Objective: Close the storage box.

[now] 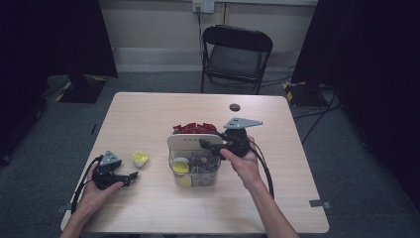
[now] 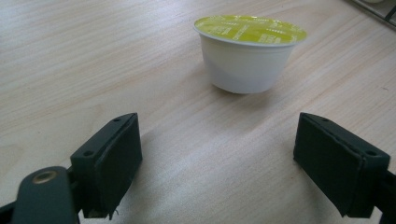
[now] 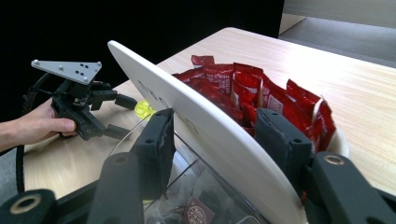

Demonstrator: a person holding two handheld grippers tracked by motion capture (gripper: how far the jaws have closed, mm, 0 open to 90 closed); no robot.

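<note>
With the white divider [image 3: 205, 135] of the clear organiser [image 1: 195, 171] at table centre clamped by the right gripper [image 3: 215, 140], and the yellow-lidded cup [image 2: 250, 53] lying free beyond the spread left gripper [image 2: 217, 158], the organiser could be tipped if pulled sideways.

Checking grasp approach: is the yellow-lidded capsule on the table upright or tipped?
Upright. The capsule rests on its narrow base on the table, yellow foil lid facing up and sealed, just ahead of the open left gripper.

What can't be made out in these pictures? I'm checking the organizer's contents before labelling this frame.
- Clear organizer front compartments: too small in the high view; cut off by the bottom edge in the right gripper view.
- Red packets: partly hidden by the white divider.
- Capsule lid print: blurred.
- Dark disc on the table: too small.
</note>
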